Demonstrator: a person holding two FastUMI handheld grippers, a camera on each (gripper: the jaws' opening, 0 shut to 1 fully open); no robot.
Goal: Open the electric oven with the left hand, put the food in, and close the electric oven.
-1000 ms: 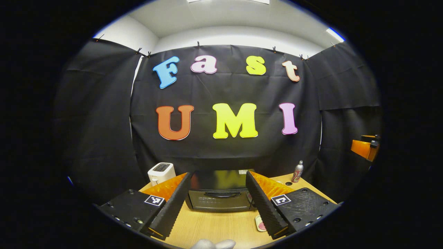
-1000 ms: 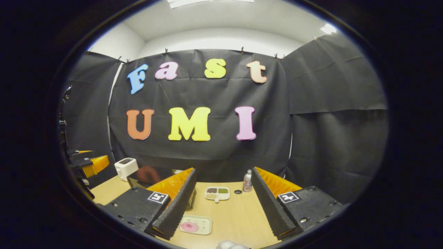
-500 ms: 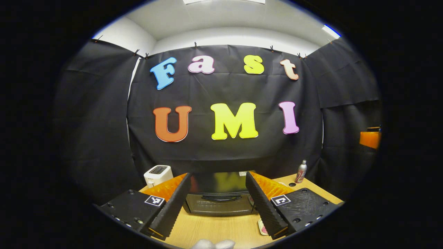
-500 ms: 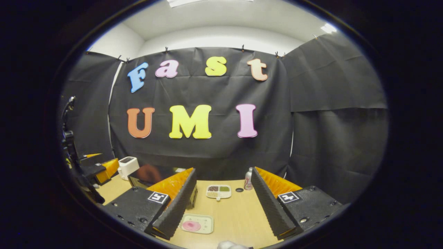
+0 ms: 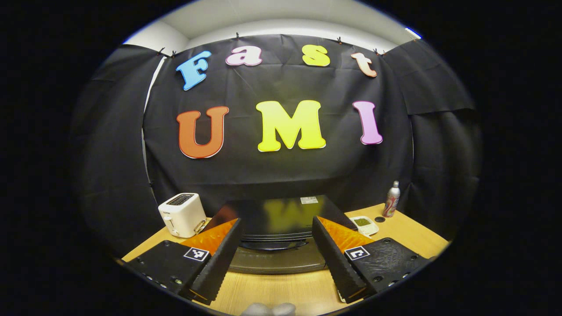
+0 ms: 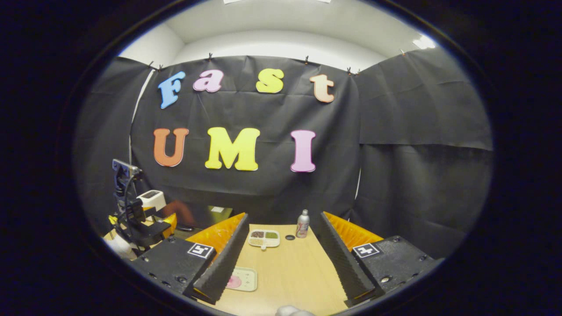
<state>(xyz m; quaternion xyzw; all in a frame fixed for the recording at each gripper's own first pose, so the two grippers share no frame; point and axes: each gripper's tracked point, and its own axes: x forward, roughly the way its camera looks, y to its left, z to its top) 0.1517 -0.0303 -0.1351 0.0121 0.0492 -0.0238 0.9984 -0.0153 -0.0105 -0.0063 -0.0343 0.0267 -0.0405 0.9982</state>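
Each hand-held gripper, the left gripper [image 5: 275, 254] and the right gripper [image 6: 281, 259], has two long wedge-shaped fingers with ribbed inner faces. Behind them sit textured black blocks with screws, each carrying a small square black-and-white marker, and orange panels line the fingers' outer sides.

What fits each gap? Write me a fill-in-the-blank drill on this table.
1. Between the left gripper's fingers stands the black ____.
2. The white toaster stands to the oven's ____ in the left gripper view.
3. Both grippers' fingers are spread ____.
4. The pink food lies on a small ____ near the right gripper.

Missing: oven; left; open; tray
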